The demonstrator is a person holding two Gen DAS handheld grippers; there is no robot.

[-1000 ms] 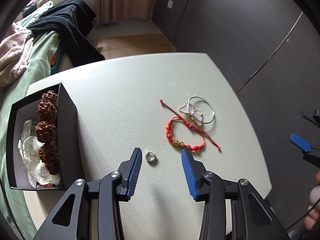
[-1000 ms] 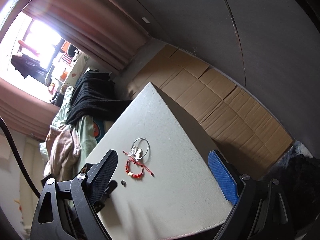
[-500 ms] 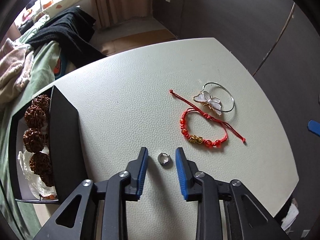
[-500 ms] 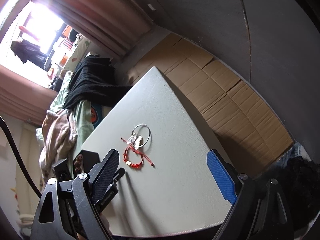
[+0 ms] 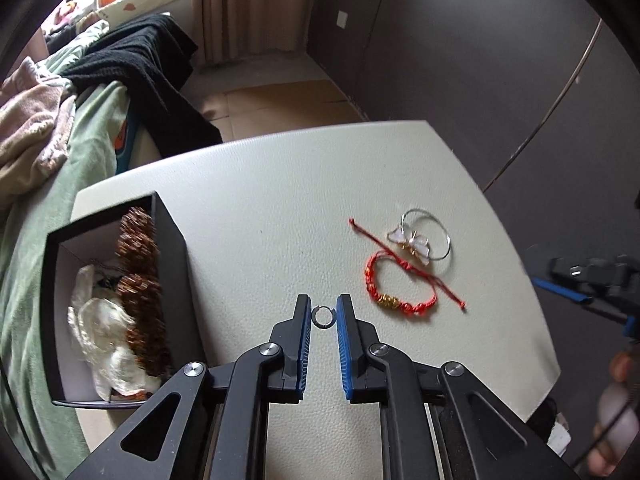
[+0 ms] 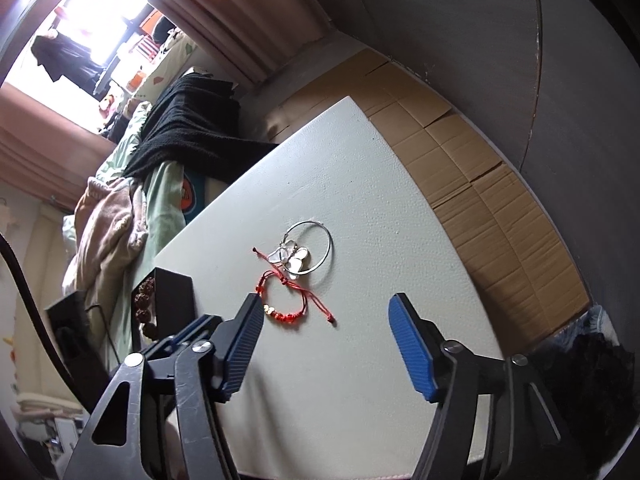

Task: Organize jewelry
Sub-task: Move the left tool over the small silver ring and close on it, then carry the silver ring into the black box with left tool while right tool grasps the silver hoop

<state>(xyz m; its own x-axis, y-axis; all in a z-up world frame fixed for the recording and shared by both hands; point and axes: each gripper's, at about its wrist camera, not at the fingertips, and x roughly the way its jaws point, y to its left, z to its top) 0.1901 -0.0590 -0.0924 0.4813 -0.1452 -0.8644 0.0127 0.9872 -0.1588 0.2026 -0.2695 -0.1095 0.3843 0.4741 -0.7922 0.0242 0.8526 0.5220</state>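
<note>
White table [image 5: 280, 208]: left tool [image 5: 323, 316] pinches a small ring [image 5: 323, 316]; right tool [image 6: 328, 344] gapes wide.

Surface [image 5: 280, 200]: off-white, leather-like grain, rounded corners. Floor [image 6: 480, 208]: tan cardboard sheets laid edge to edge beside the surface. Walls [image 5: 460, 60]: dark grey panels, one small white wall plate [image 5: 342, 20]. Curtain [image 5: 248, 4]: beige-pink, full length, at the far corner. Window [image 6: 92, 28]: strongly backlit, overexposed. Bed [image 5: 80, 152] along the surface's left edge, green sheet; black knit garment [image 5: 144, 64] and pinkish blanket [image 5: 28, 124] heaped on it. Lighting: daylight only, from the window side.
</note>
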